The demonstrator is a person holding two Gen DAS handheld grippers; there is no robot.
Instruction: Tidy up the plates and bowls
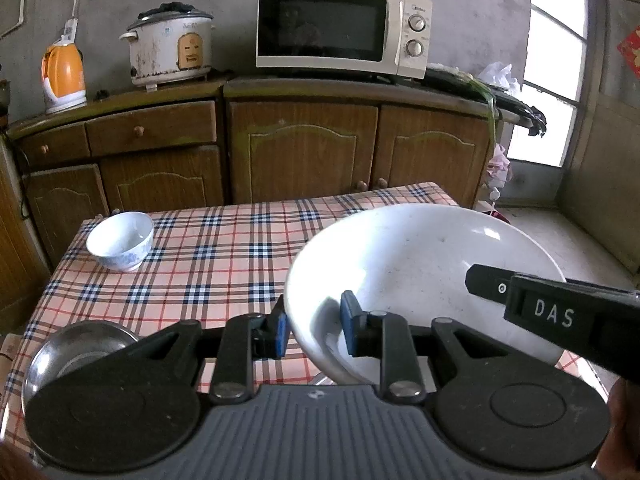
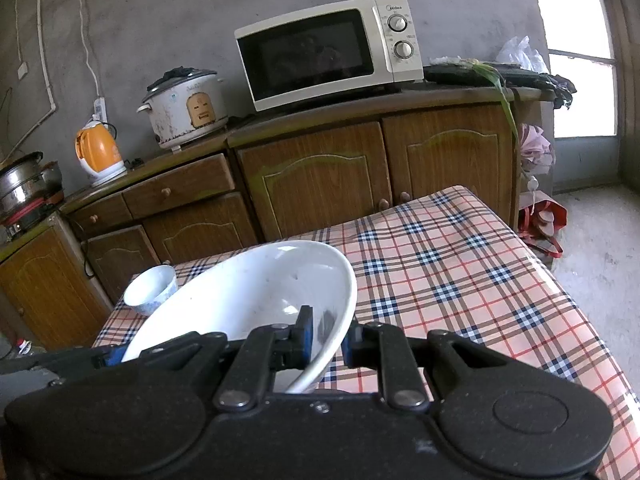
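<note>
Both claws, left [image 1: 314, 326] and right [image 2: 326, 334], clamp the empty white plate's [image 1: 420, 256] rim.

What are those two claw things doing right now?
Left gripper: closed on the rim of the big white plate.
Right gripper: closed on the same plate's opposite rim.

Your left gripper [image 1: 313, 330] and right gripper [image 2: 326, 338] — matte black linkages, silver rivets, blue pads, ribbed grey housing — one lettered "DAS".
</note>
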